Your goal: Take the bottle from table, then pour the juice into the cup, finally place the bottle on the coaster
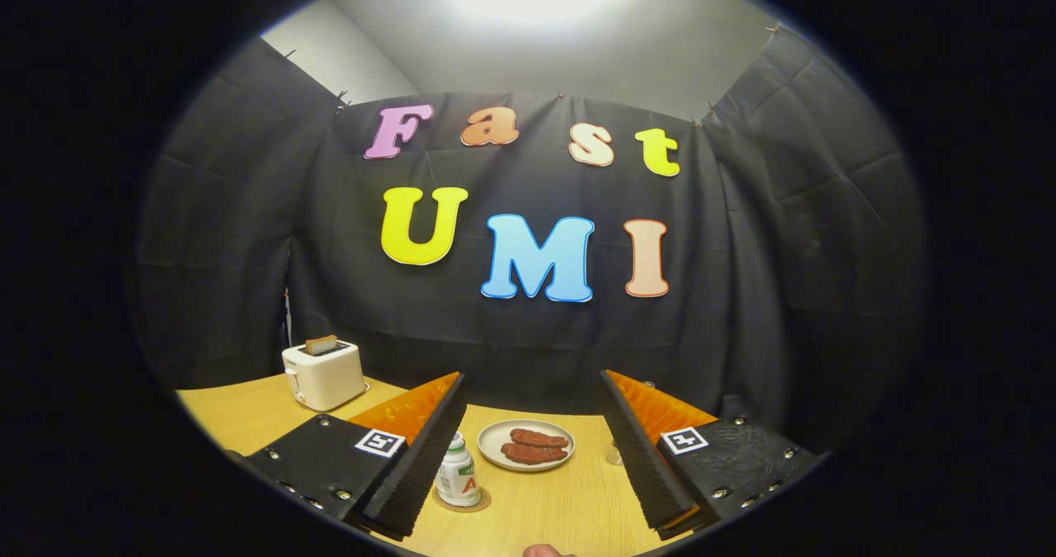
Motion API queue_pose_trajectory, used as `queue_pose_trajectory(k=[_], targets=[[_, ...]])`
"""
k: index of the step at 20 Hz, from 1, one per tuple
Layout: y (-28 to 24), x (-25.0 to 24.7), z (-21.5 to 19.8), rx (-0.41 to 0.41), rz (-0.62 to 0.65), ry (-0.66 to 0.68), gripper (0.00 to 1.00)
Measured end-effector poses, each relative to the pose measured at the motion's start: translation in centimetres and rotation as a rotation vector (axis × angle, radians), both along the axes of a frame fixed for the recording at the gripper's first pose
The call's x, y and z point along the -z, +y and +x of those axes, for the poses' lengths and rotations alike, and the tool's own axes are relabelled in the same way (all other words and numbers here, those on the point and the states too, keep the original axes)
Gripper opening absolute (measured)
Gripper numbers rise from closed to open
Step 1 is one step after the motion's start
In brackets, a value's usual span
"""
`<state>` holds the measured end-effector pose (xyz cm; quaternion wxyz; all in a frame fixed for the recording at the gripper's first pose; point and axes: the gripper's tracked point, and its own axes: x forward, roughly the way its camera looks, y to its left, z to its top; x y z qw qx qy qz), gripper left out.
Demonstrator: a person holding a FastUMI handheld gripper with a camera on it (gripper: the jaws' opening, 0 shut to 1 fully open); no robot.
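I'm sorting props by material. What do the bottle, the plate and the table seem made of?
Bottle, on its coaster between the open tongs: probably white plastic, smooth, slightly glossy. Plate: likely ceramic or melamine, pale, matte. Table: light wood or laminate, grain lines visible.

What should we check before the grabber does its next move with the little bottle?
1. Fingers apart: ok, the gripper is open with nothing held.
2. Bottle upright: ok, it stands close to one finger.
3. Bottle on the coaster: ok, the coaster peeks out under it.
4. Cap on the bottle: ok, a white cap shows.
5. Juice in the cup: cannot tell; only a sliver of glass shows beside the other finger.
6. Plate out of the way: ok, it sits beyond the bottle.
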<state>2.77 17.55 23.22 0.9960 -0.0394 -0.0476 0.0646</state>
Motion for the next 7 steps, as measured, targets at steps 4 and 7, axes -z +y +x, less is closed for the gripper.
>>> queue_pose_trajectory(k=[4,7], targets=[[-7.3,10.5,0.1,-0.028,0.021,0.046,0.97],[-12.7,14.7,1.0,0.038,0.058,0.045,0.97]])
